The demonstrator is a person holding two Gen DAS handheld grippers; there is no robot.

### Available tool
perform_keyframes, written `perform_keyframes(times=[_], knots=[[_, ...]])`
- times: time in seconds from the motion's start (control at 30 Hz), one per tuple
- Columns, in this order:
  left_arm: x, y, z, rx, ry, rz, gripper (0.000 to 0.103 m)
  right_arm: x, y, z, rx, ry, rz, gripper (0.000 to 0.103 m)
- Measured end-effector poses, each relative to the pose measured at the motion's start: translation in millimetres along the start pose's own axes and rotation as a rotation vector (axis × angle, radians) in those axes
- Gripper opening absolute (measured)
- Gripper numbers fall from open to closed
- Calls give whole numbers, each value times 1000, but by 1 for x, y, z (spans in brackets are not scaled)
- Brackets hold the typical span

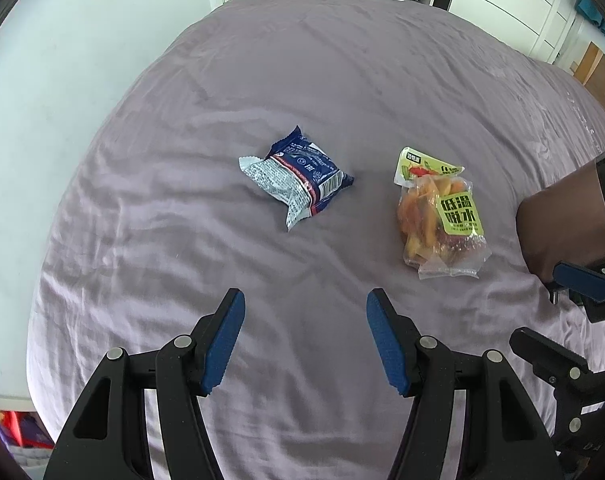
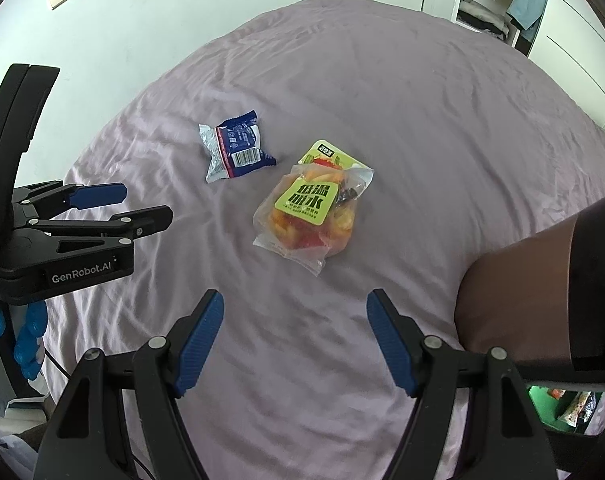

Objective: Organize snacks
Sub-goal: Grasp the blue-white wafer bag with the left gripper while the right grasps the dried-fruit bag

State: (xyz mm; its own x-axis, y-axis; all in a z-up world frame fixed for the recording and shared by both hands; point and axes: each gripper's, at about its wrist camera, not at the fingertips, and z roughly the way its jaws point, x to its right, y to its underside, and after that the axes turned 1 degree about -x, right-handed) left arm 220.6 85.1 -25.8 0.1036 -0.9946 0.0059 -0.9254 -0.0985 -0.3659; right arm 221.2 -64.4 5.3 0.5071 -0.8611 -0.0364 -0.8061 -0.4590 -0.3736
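Observation:
Two snacks lie on the lilac bed sheet (image 1: pixel 302 60). One is a crumpled blue and silver packet (image 1: pixel 298 178) (image 2: pixel 238 152). To its right lies a clear bag of orange and yellow dried fruit with a green label (image 1: pixel 438 216) (image 2: pixel 310 208). My left gripper (image 1: pixel 306 296) (image 2: pixel 147 202) hovers open, nearer to me than the blue packet, with nothing between its blue pads. My right gripper (image 2: pixel 296 296) (image 1: pixel 536 304) is open too, short of the fruit bag and apart from it. A person's forearm (image 2: pixel 522 300) (image 1: pixel 562 220) shows at the right.
A white wall (image 1: pixel 82 60) runs along the bed's left side. An open wardrobe with clothes (image 2: pixel 490 4) stands at the back right. A green container with snack packets (image 2: pixel 562 404) sits low at the right, beside the bed. Blue items (image 2: pixel 26 340) lie off the left edge.

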Motion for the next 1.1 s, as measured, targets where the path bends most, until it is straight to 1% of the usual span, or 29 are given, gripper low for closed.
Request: perform_keyframes(times=[0.1,0.3,0.33,0.4,0.43,0.6,0.73,0.87,0.97,1.1], knots=[[0,-2,1,-1,-1,-1,57,2,-4,1,2,2,2,98],[-9,-18,10,-4,-6,-31,58,3,-17,8,15,-3,20,98],[-14,-24,14,-6,-5,-53,58,2,-21,11,18,-4,20,99],[-24,-32,17,-5,1,-99,63,1,-27,15,19,-4,16,101],[-31,-37,19,0,4,-125,63,0,-30,18,20,-2,15,103],[-49,-69,38,-7,35,-207,63,0,-44,34,20,-11,44,103],[-50,-89,65,-45,66,-281,63,2,-56,48,9,-2,72,103],[-47,-98,88,-79,75,-338,63,5,-65,62,-7,11,93,103],[-45,-103,102,-102,79,-359,63,9,-70,73,-24,21,114,103],[-39,-106,116,-121,66,-376,65,13,-74,90,-55,27,148,103]])
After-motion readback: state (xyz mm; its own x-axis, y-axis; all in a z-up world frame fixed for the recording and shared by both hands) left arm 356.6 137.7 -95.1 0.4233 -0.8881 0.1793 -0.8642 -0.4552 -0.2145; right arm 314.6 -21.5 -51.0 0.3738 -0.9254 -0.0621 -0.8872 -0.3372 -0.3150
